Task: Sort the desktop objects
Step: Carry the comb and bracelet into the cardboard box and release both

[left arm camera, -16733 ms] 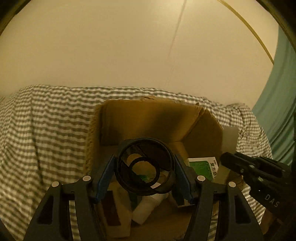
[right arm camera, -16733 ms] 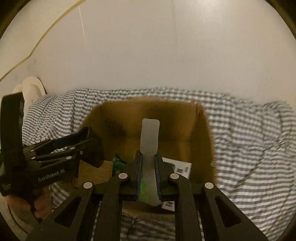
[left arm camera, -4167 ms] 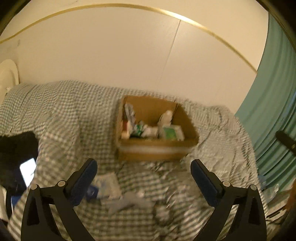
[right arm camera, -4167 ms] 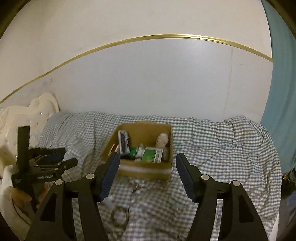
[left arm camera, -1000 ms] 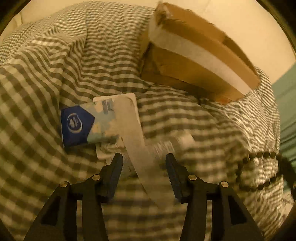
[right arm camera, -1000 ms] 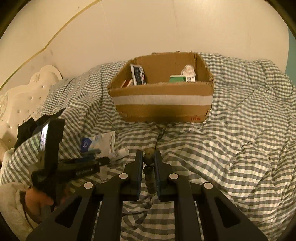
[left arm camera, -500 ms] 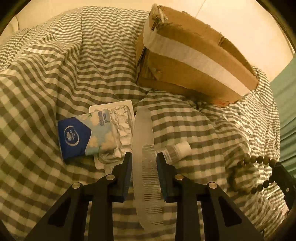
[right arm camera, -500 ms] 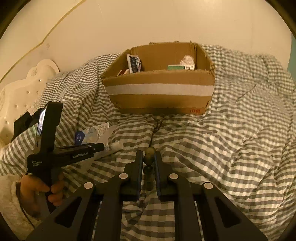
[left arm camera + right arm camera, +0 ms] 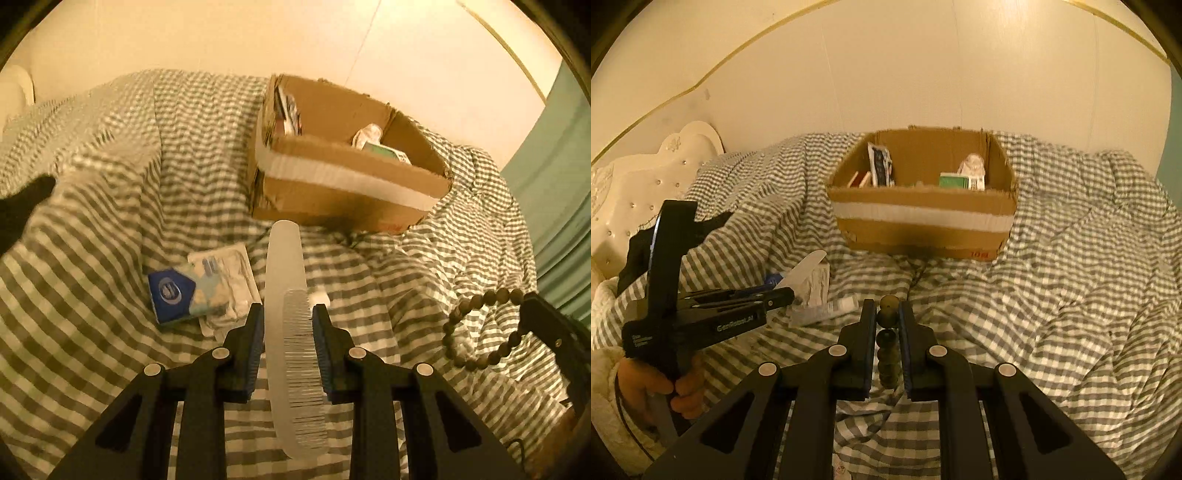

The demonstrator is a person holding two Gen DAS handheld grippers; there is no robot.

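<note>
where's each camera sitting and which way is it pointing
Left wrist: on the left gripper, aimed down and forward along its fingers, shut on a translucent comb, across the checked bedspread to the cardboard box; the right gripper's tip with a bead bracelet shows at right.
Right wrist: on the right gripper, shut on the bead bracelet, facing the box and wall; the person's hand holding the left gripper shows at left.
Shared: box, bedspread, comb, bracelet.
</note>
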